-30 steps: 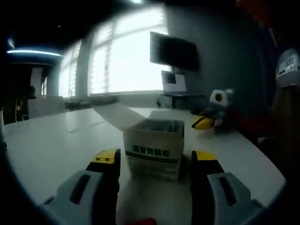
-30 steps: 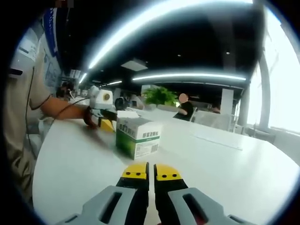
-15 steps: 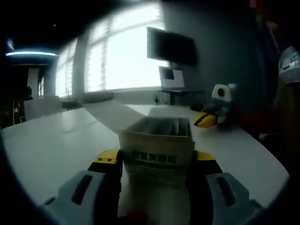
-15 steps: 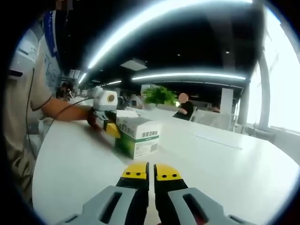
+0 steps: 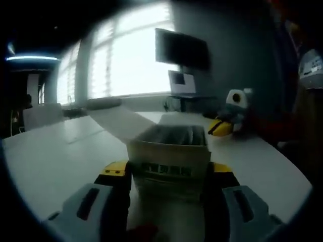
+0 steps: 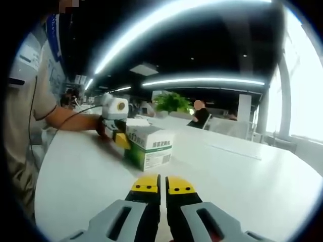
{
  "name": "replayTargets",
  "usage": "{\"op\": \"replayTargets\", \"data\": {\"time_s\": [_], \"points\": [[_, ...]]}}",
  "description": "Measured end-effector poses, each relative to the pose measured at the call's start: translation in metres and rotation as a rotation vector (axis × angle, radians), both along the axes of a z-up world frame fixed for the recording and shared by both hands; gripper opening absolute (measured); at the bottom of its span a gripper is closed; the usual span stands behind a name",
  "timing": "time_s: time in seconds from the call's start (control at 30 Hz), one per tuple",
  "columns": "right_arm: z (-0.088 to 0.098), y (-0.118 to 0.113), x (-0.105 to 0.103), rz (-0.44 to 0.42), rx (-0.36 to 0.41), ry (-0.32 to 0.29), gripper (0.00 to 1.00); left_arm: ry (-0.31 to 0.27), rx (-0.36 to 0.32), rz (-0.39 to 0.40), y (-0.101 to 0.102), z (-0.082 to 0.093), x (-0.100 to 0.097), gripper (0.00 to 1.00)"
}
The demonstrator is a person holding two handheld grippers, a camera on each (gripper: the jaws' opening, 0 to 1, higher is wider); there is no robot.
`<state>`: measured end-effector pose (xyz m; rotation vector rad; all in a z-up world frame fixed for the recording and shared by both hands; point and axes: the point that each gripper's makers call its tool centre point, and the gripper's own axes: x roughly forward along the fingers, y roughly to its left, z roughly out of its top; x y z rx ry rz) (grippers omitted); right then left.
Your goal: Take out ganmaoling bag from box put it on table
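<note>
In the left gripper view, the left gripper (image 5: 169,176) has its two yellow-tipped jaws on either side of the box (image 5: 169,159), flanking its side walls. A second ago the box stood ahead of the tips with the jaws spread wide and free; half a second ago they had come up around it, and now they sit much the same. Whether they already press the cardboard or merely bracket it, I cannot tell. Just beyond the tips the box's top flap (image 5: 113,121) stands open toward the far left, and something dark and crinkled shows in the mouth, likely the ganmaoling bag (image 5: 174,135), not yet taken out.

In the right gripper view, the right gripper (image 6: 163,187) hangs low over the white table (image 6: 242,176), jaws pressed together with nothing between them, well short of the box (image 6: 149,147). Ahead and to the left of it, the left gripper (image 6: 115,126) sits at the box's far side.

My reading: the box is now braced, so the next step falls to the right gripper, which would need to open and reach into the mouth. Farther off are bright windows (image 5: 131,60) and a dark screen (image 5: 181,49).
</note>
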<state>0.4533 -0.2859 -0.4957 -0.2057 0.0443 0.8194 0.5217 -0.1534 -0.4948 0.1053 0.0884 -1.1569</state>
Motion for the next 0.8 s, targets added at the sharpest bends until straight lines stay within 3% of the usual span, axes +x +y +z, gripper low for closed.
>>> {"op": "replayTargets", "data": {"time_s": [0.8], "points": [[-0.002,0.000,0.001,-0.006,0.000,0.008,0.00,0.013,0.002,-0.037,0.006,-0.001,-0.016,0.47]]}}
